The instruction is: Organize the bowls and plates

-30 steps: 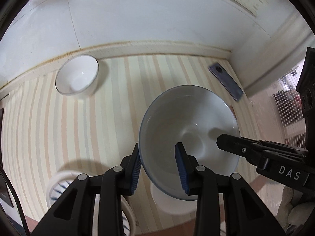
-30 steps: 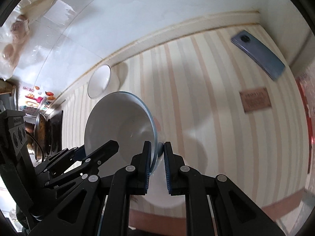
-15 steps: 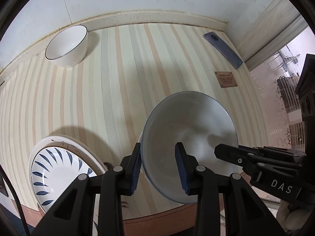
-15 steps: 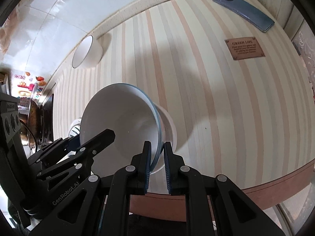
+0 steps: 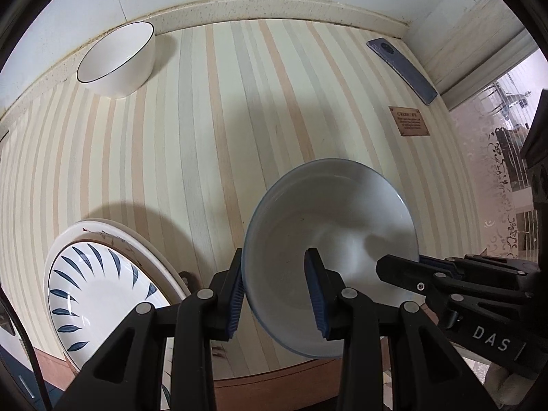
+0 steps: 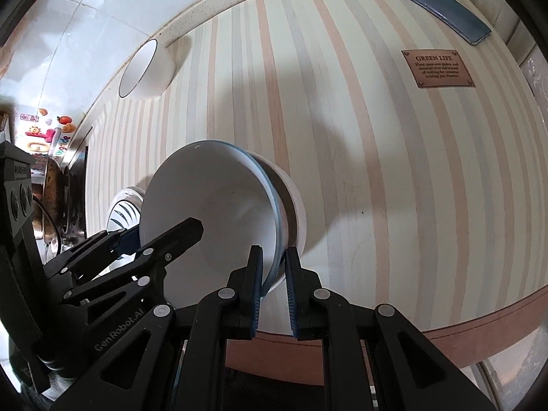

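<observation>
Nearest the lens: left gripper (image 5: 275, 294), jaws part-open and straddling the near rim of the blue-rimmed bowl (image 5: 328, 239), one blue pad outside the wall and one inside; firm contact not confirmed from this view. Right gripper (image 6: 274, 287) narrowed to a slim gap with the opposite rim of the same bowl (image 6: 209, 219) pinched between its pads; seen also in the left wrist view (image 5: 404, 267), gripping the bowl's right edge. Bowl held tilted between both tools, mouth turned toward the cameras, above the front edge of the striped table (image 5: 212, 144). Directly behind and beneath the bowl in the right wrist view, a white bowl (image 6: 296, 209), partly hidden; touching or merely close cannot be told. Left of the held bowl, near the table front, a leaf-pattern plate (image 5: 92, 287) lying on a larger white plate (image 5: 137, 239) whose rim shows around it; the same stack partly visible in the right wrist view (image 6: 125, 205). Farther back on the right, a small brown plaque (image 6: 438, 68) reading "GREEN LIFE", fixed flat on the cloth. At the back left, against the wall ledge, a black-rimmed white bowl (image 5: 116, 58), upright, well apart from the rest; also noted in the right wrist view (image 6: 145, 70). At the back right corner, a grey-blue phone (image 6: 436, 7) lying flat.
</observation>
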